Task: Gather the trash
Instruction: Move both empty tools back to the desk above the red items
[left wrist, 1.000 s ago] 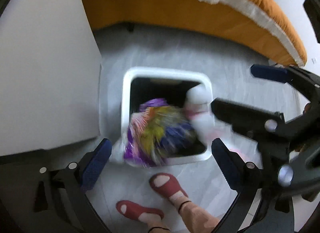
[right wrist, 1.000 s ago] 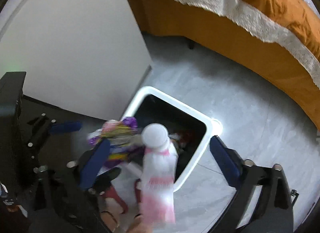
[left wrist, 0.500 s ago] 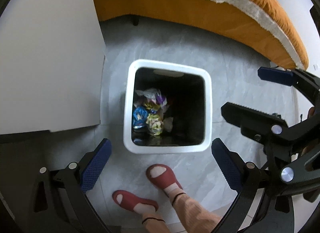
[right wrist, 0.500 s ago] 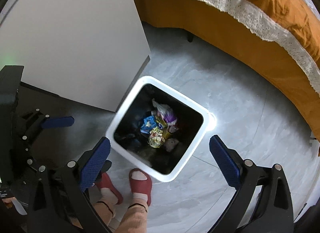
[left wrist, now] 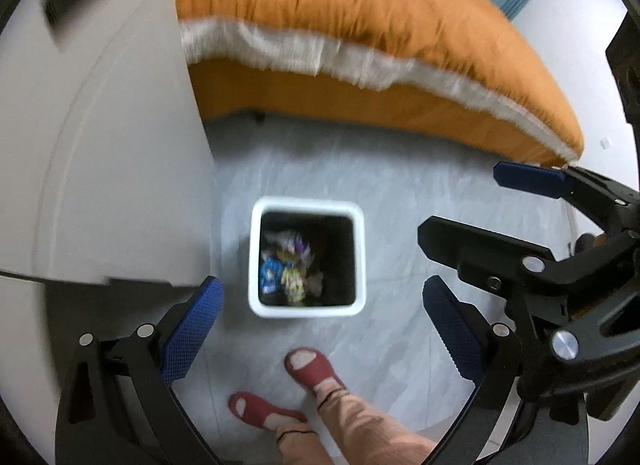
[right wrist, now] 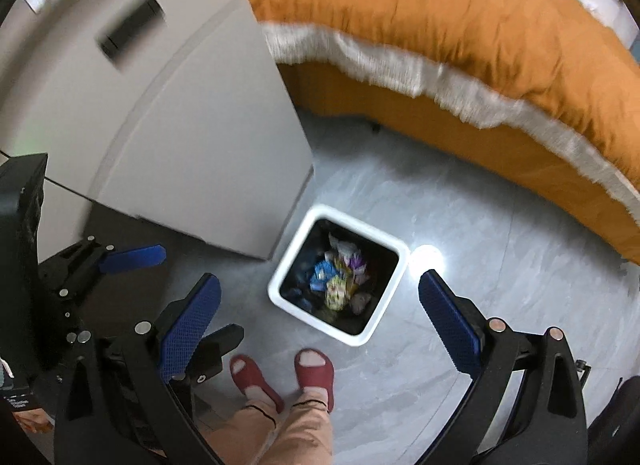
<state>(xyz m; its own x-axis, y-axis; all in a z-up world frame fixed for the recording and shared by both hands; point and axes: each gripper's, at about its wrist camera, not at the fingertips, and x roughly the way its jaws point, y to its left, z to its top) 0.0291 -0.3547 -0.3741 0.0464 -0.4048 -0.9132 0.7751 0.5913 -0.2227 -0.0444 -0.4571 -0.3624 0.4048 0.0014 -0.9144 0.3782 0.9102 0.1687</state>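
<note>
A white square trash bin (left wrist: 362,261) stands on the grey floor, also in the right wrist view (right wrist: 288,261). Crumpled colourful wrappers (left wrist: 290,265) lie inside it, seen too in the right wrist view (right wrist: 340,277). My left gripper (left wrist: 320,329) is open and empty, high above the bin. My right gripper (right wrist: 320,329) is open and empty, also high above it. The right gripper shows at the right of the left wrist view (left wrist: 520,221), and the left gripper at the left of the right wrist view (right wrist: 132,259).
A white cabinet (left wrist: 100,145) stands left of the bin. A bed with an orange cover (left wrist: 380,25) and white fringe runs behind it. The person's feet in red slippers (left wrist: 312,369) stand just in front of the bin.
The wrapper bundle and the white-pink bottle dropped from the grippers into the bin. Both grippers then rose away, so the bin looks smaller and more of the bed shows.
</note>
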